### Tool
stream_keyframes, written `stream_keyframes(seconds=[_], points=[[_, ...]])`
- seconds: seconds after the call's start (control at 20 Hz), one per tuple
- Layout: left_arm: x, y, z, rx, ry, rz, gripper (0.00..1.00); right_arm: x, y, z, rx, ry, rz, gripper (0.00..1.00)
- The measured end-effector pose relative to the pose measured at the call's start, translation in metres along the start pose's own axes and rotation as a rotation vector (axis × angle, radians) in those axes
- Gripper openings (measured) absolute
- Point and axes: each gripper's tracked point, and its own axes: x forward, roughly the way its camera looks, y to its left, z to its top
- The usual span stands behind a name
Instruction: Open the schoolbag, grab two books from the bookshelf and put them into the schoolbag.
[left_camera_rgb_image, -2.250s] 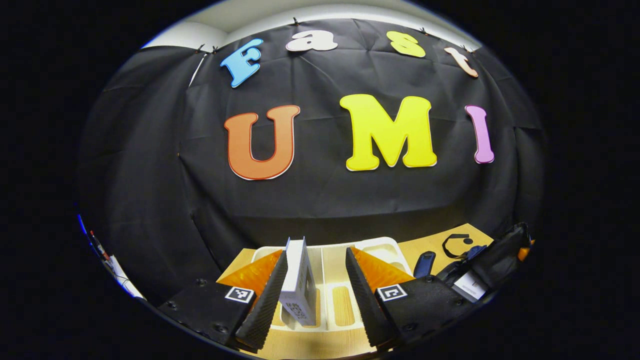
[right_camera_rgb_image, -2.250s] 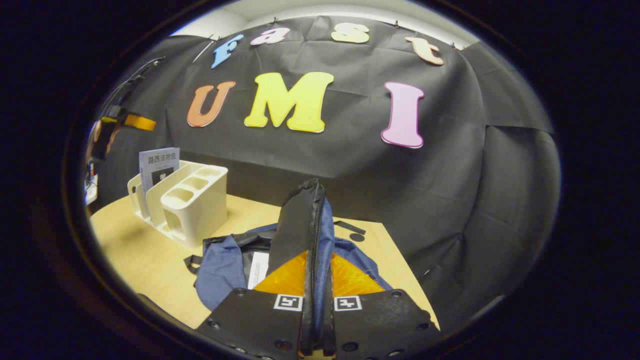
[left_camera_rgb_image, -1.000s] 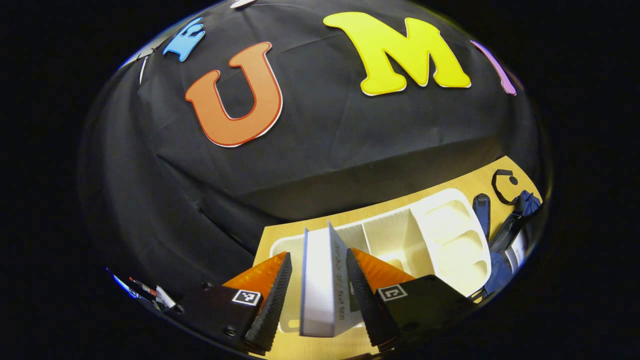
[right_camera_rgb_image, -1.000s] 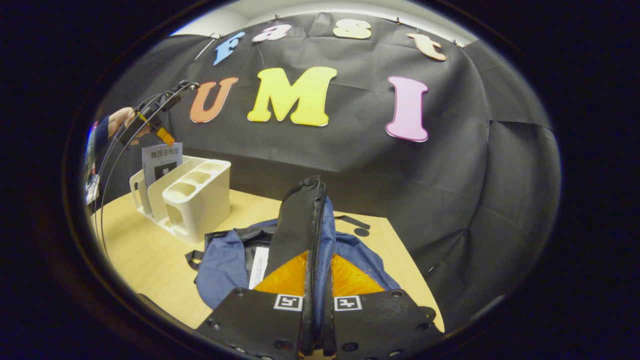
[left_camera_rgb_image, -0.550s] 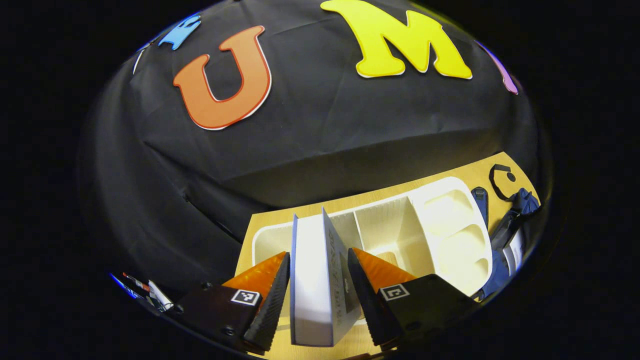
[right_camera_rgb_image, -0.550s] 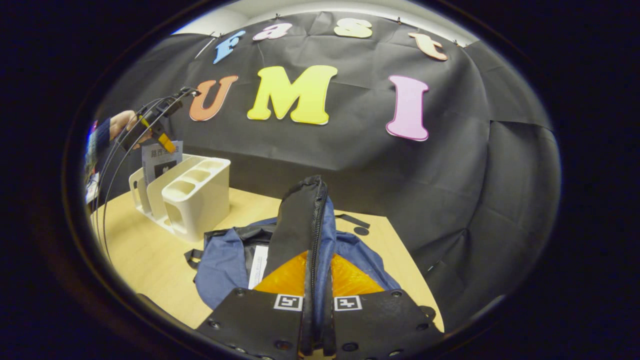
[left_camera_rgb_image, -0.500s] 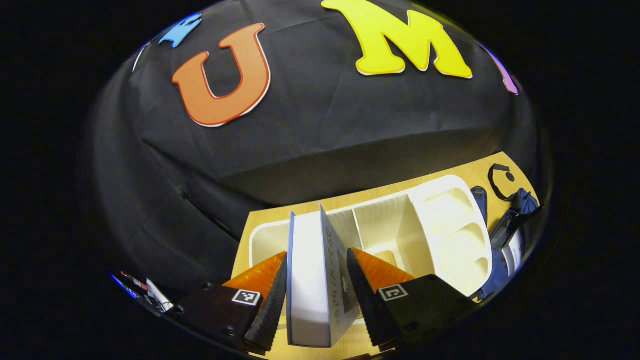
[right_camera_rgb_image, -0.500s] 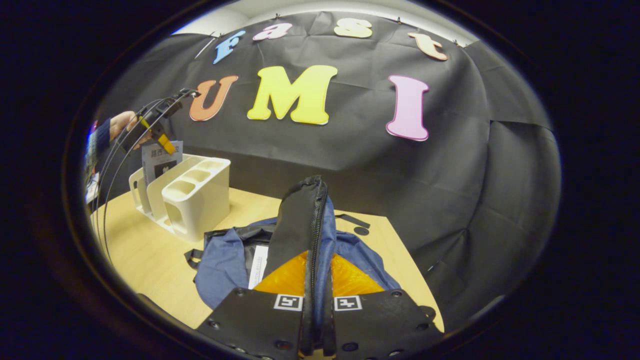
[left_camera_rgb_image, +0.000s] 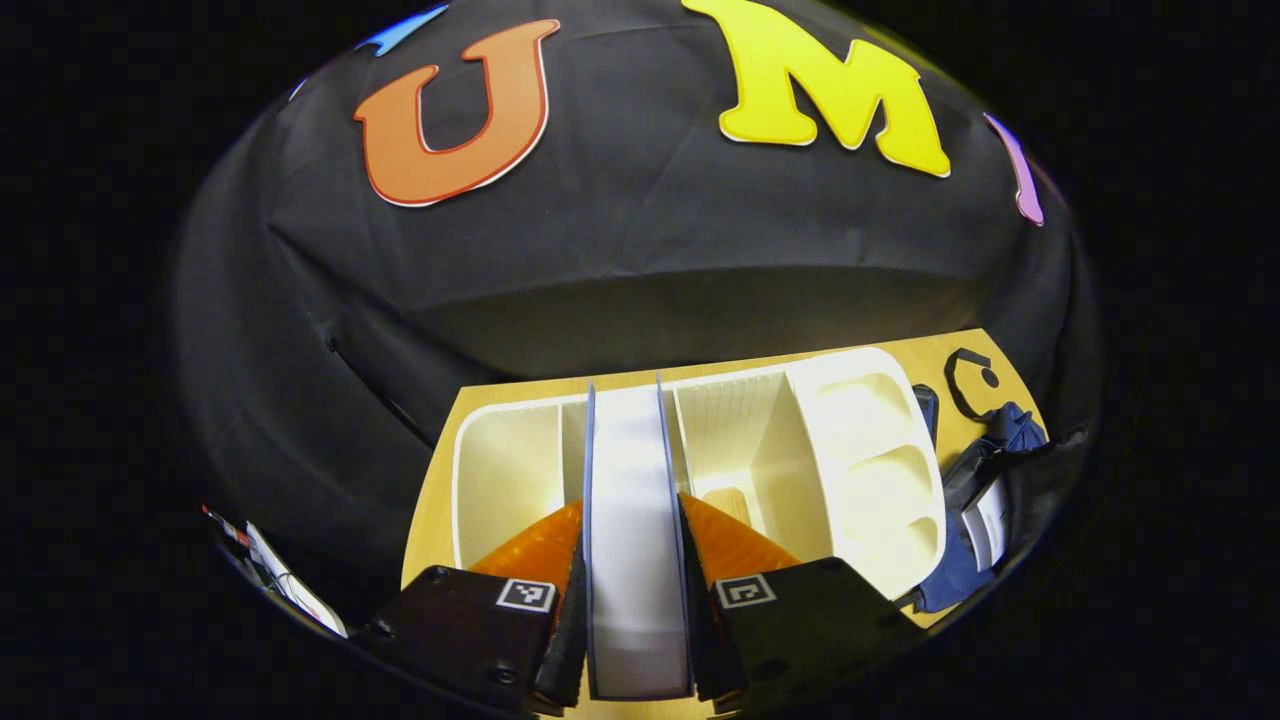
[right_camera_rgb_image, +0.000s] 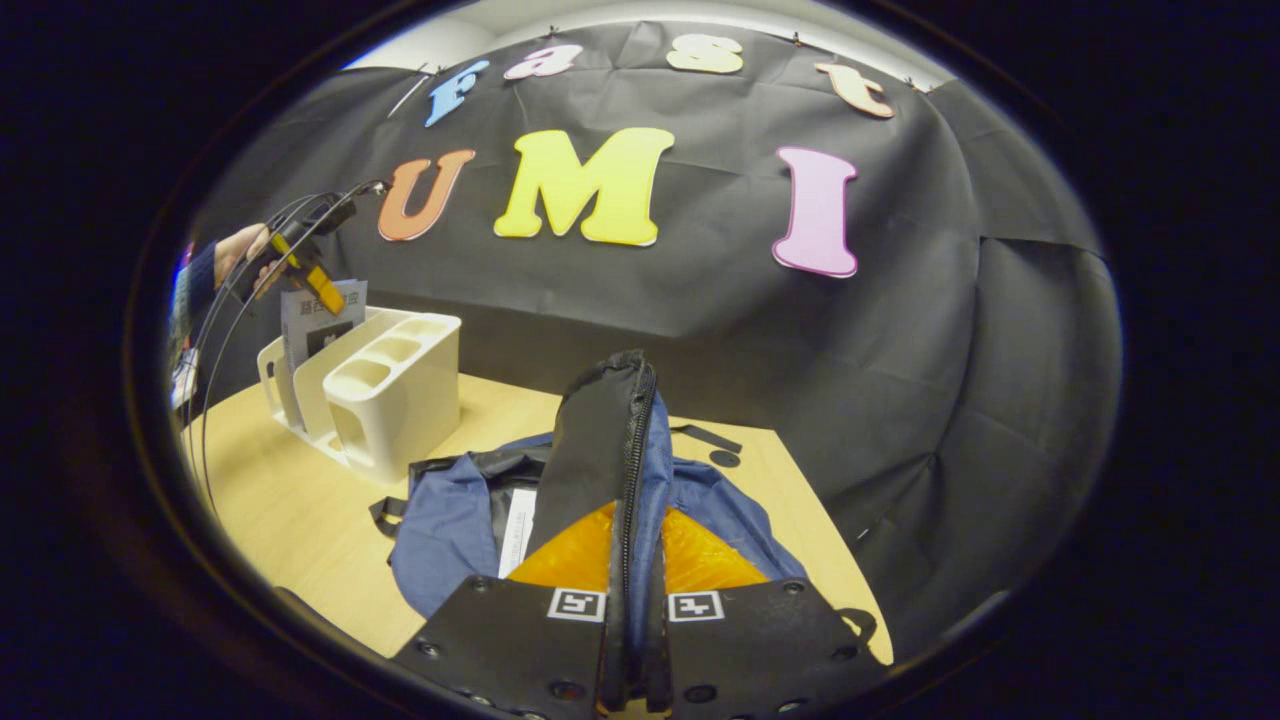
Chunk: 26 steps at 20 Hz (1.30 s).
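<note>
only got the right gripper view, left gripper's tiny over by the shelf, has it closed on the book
Observer: Yes. In the left gripper view the left gripper has both fingers pressed on the two covers of the book.
Operator: good, right gripper is shut on the bag flap. is the book out of the shelf
Observer: No. It stands upright in a slot of the shelf, between two dividers.
Operator: any other book next to it
Observer: None that I can see. The slots on either side of it hold no book.
</note>
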Motion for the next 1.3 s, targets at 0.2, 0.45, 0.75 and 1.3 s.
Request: stream_keyframes(seconds=[0.2,0.45,0.75,1.3], points=[[-0.029,0.002,-0.011,-0.072,0.006,-0.009,0.46,0.000,0.000,-0.001,0.002,-0.004,0.001,0.08],[-0.074,0.010,-0.026,-0.193,-0.019,-0.040,0.43,0.002,0.002,-0.003,0.014,-0.002,0.004,0.05],[-0.114,0.021,-0.083,-0.346,-0.011,-0.075,0.43,0.001,0.009,-0.001,-0.003,-0.011,0.007,0.08],[-0.177,-0.024,-0.186,-0.653,-0.037,-0.255,0.43,0.006,0.015,-0.003,0.017,0.006,-0.001,0.08]])
